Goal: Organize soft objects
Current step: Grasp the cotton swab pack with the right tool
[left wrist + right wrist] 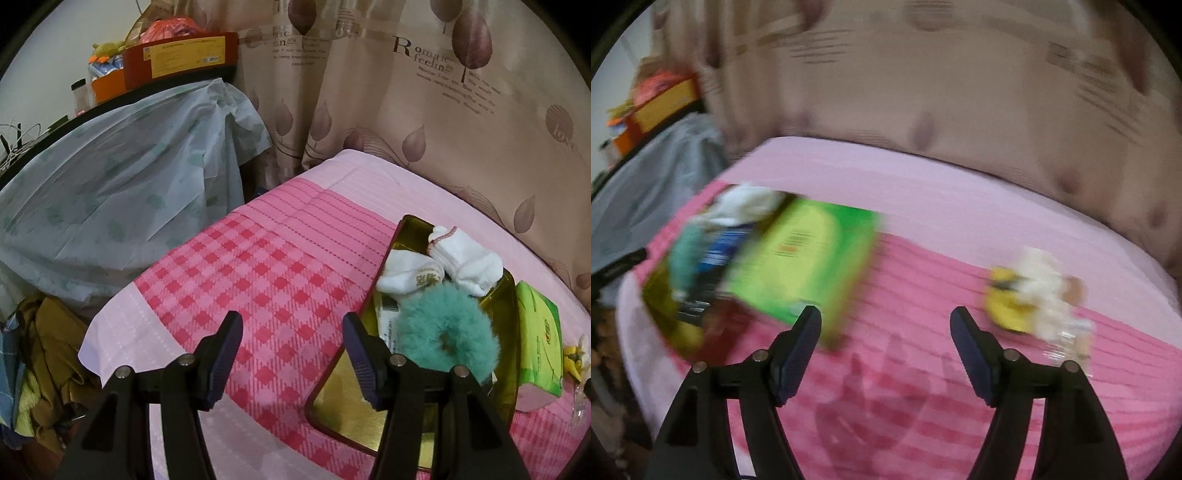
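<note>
A gold tin tray (343, 417) with a red rim lies on the pink checked bedcover (258, 280). In it are two white socks (469, 262) (410, 277) and a fluffy teal scrunchie (443, 332). A green tissue pack (537, 332) lies just right of the tray, and a small yellow and white toy (576, 356) lies beyond it. My left gripper (291, 321) is open and empty over the cover, its right finger above the tray's near rim. The right wrist view is blurred. My right gripper (886, 314) is open and empty between the tissue pack (801, 258) and the toy (1030, 295).
A leaf-print curtain (424, 122) hangs behind the bed. To the left, a pale sheet (122, 192) covers furniture with boxes (177, 55) on top. Clothes (48, 350) are piled at the lower left. Something clear and plastic (1071, 339) lies by the toy.
</note>
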A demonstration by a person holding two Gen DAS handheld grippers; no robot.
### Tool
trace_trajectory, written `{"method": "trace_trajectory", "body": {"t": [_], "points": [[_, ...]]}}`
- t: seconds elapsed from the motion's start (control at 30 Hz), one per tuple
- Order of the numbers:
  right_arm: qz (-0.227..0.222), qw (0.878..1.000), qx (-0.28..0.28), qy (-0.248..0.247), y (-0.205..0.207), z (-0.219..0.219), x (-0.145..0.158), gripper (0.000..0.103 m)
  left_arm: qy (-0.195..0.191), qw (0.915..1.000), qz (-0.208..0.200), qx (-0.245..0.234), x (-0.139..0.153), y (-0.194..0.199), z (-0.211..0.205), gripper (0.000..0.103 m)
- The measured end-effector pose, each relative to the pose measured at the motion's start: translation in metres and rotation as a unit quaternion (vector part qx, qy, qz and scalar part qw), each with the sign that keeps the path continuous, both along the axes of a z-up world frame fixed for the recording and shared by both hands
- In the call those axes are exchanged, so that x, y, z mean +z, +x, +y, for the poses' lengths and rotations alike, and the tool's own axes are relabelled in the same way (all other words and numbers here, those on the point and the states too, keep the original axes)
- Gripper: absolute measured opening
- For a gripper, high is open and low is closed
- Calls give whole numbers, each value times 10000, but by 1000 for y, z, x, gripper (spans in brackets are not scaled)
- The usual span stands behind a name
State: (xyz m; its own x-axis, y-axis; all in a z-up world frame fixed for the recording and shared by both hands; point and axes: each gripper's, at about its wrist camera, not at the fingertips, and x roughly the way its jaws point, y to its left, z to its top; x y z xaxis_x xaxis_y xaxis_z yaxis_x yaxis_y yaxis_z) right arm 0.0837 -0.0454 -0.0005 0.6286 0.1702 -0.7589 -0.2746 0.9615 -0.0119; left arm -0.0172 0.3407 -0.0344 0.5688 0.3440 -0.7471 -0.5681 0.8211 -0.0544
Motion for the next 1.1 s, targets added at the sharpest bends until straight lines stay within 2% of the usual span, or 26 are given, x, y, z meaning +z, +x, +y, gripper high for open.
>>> {"method": "trace_trajectory", "body": {"t": [0.2, 0.43, 0.7, 0.87, 0.93, 1.0, 1.1], "points": [[6, 9953, -962, -134, 9, -91, -17, 71, -36, 10000, -28, -76, 0, 1, -2, 57], [228, 9875, -1561, -54, 21, -158, -43, 75, 22, 9998, 67, -202, -3, 4, -9, 57], [420, 9876, -1515, -4, 39, -173, -72, 75, 191, 9989, 107, -404, 10, 9, -32, 58], [391, 9873, -1539, 56, 48, -175, -84, 74, 266, 9964, 91, -798, 25, 22, -66, 58], [282, 9885, -1488, 40, 47, -176, -84, 69, 281, 9939, 55, -1061, 32, 30, -86, 58], [178, 9896, -1424, 37, 45, -178, -84, 53, 292, 9906, 14, -1339, 38, 39, -108, 58], [113, 9899, -1409, 134, 41, -183, -83, 39, 302, 9824, -10, -1845, 44, 55, -148, 59]]}}
